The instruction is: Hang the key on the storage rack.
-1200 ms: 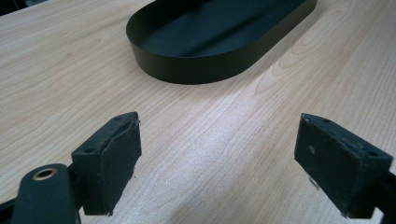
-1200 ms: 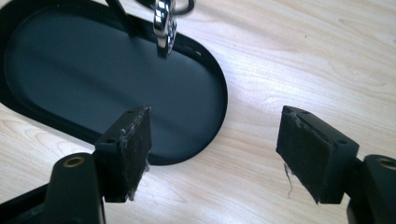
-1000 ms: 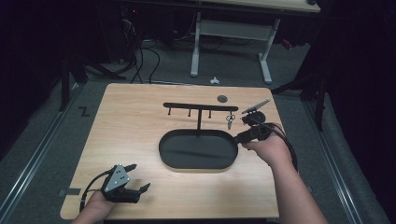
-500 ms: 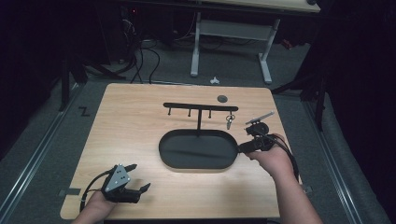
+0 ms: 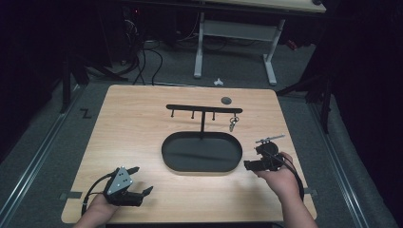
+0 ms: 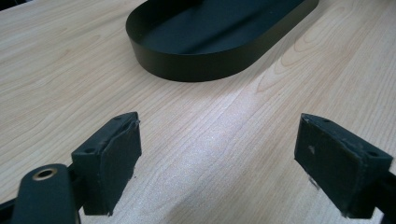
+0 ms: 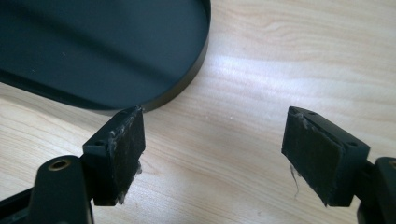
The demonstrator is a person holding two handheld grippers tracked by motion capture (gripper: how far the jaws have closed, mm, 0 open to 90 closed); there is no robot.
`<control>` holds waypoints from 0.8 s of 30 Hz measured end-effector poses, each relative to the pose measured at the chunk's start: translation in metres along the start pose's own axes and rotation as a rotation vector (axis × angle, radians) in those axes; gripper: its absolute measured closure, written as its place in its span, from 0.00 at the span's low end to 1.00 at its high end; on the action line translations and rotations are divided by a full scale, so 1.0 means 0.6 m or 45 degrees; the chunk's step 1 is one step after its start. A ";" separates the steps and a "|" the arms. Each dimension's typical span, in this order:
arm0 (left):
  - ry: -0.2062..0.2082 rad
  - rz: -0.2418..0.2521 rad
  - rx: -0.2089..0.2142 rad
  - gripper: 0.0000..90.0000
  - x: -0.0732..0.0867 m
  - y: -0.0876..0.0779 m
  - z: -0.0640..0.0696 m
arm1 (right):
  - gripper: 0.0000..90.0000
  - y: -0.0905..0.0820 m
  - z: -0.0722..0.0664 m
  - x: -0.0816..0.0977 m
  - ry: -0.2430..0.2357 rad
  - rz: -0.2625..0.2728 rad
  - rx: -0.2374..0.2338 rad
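High view has my right gripper [image 5: 248, 165] drawn back from the key rack [image 5: 204, 109] toward me, now low beside the right end of the black oval tray [image 5: 199, 167], its jaws just eased fully apart with nothing between them. My left gripper [image 5: 141, 180] has kept its place near the table [image 5: 142, 123] edge, jaws wide and empty. Small keys [image 5: 233, 124] on the rack's right hook are too tiny to make out.

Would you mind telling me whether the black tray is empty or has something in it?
Empty. The high view shows the tray with a bare dark floor; the keys hang from the rack above it.
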State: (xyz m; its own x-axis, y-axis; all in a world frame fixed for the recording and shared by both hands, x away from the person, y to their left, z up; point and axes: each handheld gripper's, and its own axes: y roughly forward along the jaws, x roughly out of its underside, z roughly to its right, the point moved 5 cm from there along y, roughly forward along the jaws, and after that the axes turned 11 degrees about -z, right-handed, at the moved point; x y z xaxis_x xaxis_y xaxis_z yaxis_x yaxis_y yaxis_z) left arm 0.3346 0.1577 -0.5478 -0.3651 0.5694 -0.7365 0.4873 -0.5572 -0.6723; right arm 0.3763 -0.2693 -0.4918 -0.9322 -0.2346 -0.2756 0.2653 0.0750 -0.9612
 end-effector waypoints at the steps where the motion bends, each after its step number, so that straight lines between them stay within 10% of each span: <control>1: -0.001 0.000 0.000 0.17 0.000 0.000 0.000 | 0.23 0.005 0.000 0.006 0.007 0.005 -0.007; 24: -0.031 -0.012 -0.019 0.17 -0.001 0.002 -0.004 | 0.30 0.065 -0.024 0.138 0.022 0.437 -0.070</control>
State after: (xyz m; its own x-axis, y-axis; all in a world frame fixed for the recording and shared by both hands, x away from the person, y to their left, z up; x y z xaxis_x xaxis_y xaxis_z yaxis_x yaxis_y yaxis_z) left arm 0.3374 0.1583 -0.5482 -0.3890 0.5593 -0.7320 0.4953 -0.5430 -0.6781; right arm 0.3059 -0.2721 -0.5522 -0.7951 -0.1699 -0.5823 0.5510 0.1991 -0.8104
